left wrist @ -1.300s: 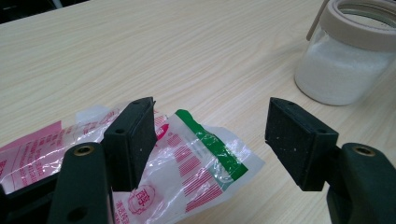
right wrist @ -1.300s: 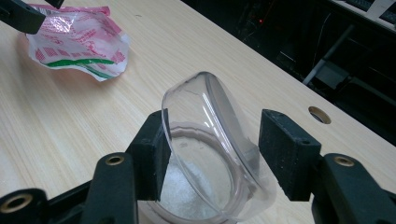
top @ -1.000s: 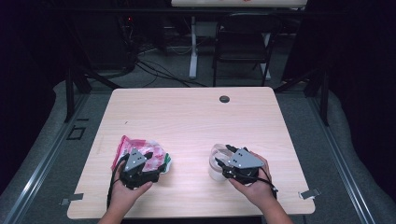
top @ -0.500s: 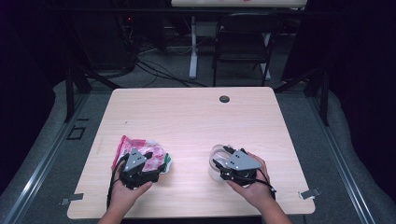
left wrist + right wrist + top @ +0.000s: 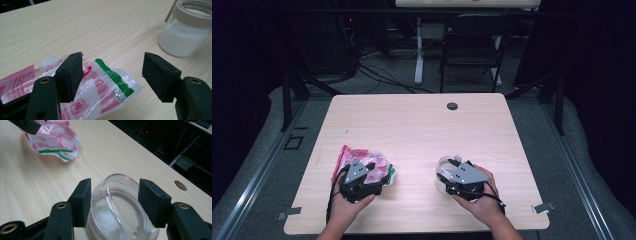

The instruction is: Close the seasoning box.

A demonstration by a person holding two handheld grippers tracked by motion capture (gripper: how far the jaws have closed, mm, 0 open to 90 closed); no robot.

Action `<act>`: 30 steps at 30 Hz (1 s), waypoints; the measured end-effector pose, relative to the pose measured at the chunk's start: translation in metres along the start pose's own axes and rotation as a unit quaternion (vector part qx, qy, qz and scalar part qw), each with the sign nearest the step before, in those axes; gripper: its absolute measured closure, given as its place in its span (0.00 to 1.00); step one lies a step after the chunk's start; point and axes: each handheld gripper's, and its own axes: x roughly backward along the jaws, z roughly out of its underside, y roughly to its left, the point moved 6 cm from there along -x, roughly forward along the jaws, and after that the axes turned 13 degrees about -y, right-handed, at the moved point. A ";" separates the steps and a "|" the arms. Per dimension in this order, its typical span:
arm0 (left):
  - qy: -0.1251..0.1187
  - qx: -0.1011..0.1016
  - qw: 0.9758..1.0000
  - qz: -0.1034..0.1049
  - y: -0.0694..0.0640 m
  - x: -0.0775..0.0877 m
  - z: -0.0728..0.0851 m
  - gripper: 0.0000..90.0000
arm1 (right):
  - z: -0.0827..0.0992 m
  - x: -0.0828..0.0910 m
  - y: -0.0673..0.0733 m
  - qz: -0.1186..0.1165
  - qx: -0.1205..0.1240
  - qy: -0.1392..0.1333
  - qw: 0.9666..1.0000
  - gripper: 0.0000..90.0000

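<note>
Clear jar (image 5: 117, 210) between right claw (image 5: 113, 200) jaws, parted; left claw (image 5: 112, 72) parted over packet (image 5: 100, 87).
Risk: off-centre squeeze tips jar, spilling white powder on worktop (image 5: 422, 125).

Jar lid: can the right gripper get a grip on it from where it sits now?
Probably yes. The right gripper is open, with its fingers on either side of the clear lid of the jar. Nothing lies between the fingers and the lid; the bag lies well off, under the left gripper.

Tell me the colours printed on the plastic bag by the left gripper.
The bag is clear plastic with red and pink print and a green stripe, clearest in the left gripper view.
</note>
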 end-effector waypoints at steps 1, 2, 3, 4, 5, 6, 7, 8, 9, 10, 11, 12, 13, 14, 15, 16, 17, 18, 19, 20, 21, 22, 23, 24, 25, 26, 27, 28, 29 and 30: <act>0.000 0.000 1.000 0.000 0.000 0.000 0.000 0.37 | 0.000 -0.001 0.001 -0.003 0.001 0.000 1.000 0.49; 0.000 0.000 1.000 0.000 0.000 0.000 0.000 0.37 | 0.000 -0.001 0.002 -0.005 0.000 -0.002 1.000 0.49; 0.000 0.000 1.000 0.000 0.000 0.000 0.000 0.37 | 0.000 -0.001 0.003 -0.006 0.000 -0.001 1.000 0.49; 0.001 0.000 1.000 0.000 0.000 0.000 0.000 0.37 | -0.001 -0.001 0.003 -0.007 0.001 -0.002 1.000 0.49; 0.001 0.000 1.000 0.000 0.000 0.000 0.000 0.37 | -0.001 -0.001 0.003 -0.008 0.001 -0.002 1.000 0.49; 0.001 0.000 1.000 0.000 0.000 0.000 0.000 0.37 | -0.001 -0.001 0.003 -0.009 0.000 -0.004 1.000 0.49; 0.001 0.000 1.000 0.000 0.000 0.000 0.000 0.37 | -0.002 -0.001 0.003 -0.008 -0.002 -0.004 1.000 0.49; 0.001 0.000 1.000 0.000 0.000 0.000 0.000 0.37 | -0.002 0.000 0.003 -0.008 -0.003 -0.004 1.000 0.49; 0.001 0.000 1.000 0.000 0.000 0.000 0.000 0.37 | -0.002 0.000 0.003 -0.009 -0.004 -0.005 1.000 0.49; 0.001 0.000 1.000 0.000 0.000 0.000 0.000 0.37 | -0.002 0.000 0.003 -0.008 -0.004 -0.004 1.000 0.49; 0.001 0.000 1.000 0.000 0.000 0.000 0.000 0.37 | -0.002 0.000 0.003 -0.008 -0.004 -0.004 1.000 0.49; 0.001 0.000 1.000 -0.001 0.000 0.000 0.000 0.37 | -0.002 0.000 0.003 -0.008 -0.003 -0.004 1.000 0.49; 0.000 0.000 1.000 -0.001 0.000 0.000 0.000 0.37 | -0.002 0.000 0.003 -0.007 -0.002 -0.003 1.000 0.49; 0.001 0.000 1.000 -0.001 0.000 0.000 0.000 0.37 | -0.002 0.000 0.003 -0.008 -0.003 -0.005 1.000 0.49; 0.001 -0.001 1.000 -0.001 0.001 0.000 0.000 0.37 | -0.002 0.000 0.003 -0.009 -0.003 -0.004 1.000 0.49; 0.001 -0.001 1.000 -0.001 0.001 0.000 0.000 0.37 | -0.003 0.000 0.003 -0.008 -0.003 -0.005 1.000 0.49; 0.001 -0.001 1.000 -0.001 0.001 0.000 0.000 0.37 | -0.003 0.000 0.003 -0.008 -0.004 -0.006 1.000 0.49; 0.001 -0.002 1.000 -0.001 0.001 0.000 0.000 0.37 | -0.003 0.000 0.003 -0.008 -0.005 -0.006 1.000 0.49; 0.001 0.000 1.000 -0.001 0.001 0.000 0.000 0.37 | -0.004 0.001 0.003 -0.008 -0.006 -0.006 1.000 0.49; 0.001 0.000 1.000 -0.002 0.001 0.000 0.000 0.37 | -0.004 0.001 0.002 -0.007 -0.007 -0.009 1.000 0.49; 0.000 0.000 1.000 -0.002 0.001 0.000 0.000 0.37 | -0.004 0.001 0.002 -0.007 -0.008 -0.008 1.000 0.49; 0.000 0.000 1.000 -0.003 0.001 0.000 0.000 0.37 | -0.005 0.001 0.001 -0.007 -0.008 -0.009 1.000 0.49; 0.001 0.001 1.000 -0.002 0.001 0.000 0.000 0.37 | -0.005 0.001 0.001 -0.007 -0.010 -0.011 1.000 0.49; 0.001 0.000 1.000 -0.003 0.002 0.001 0.000 0.37 | -0.005 0.002 0.001 -0.006 -0.011 -0.012 1.000 0.49; 0.000 0.001 1.000 -0.003 0.002 0.001 0.000 0.37 | -0.005 0.002 0.000 -0.007 -0.012 -0.012 1.000 0.49; 0.001 0.001 1.000 -0.003 0.002 0.001 0.000 0.37 | -0.006 0.003 -0.001 -0.006 -0.011 -0.012 1.000 0.49; 0.000 0.001 1.000 -0.003 0.002 0.001 0.000 0.37 | -0.006 0.003 -0.001 -0.004 -0.013 -0.014 1.000 0.49; 0.001 0.001 1.000 -0.003 0.002 0.001 0.000 0.37 | -0.006 0.004 -0.002 -0.004 -0.013 -0.012 1.000 0.49; 0.001 0.001 1.000 -0.003 0.002 0.001 0.000 0.37 | -0.007 0.004 -0.003 -0.002 -0.015 -0.015 1.000 0.49; 0.001 0.000 1.000 -0.004 0.002 0.001 0.000 0.37 | -0.007 0.005 -0.005 -0.001 -0.016 -0.015 1.000 0.49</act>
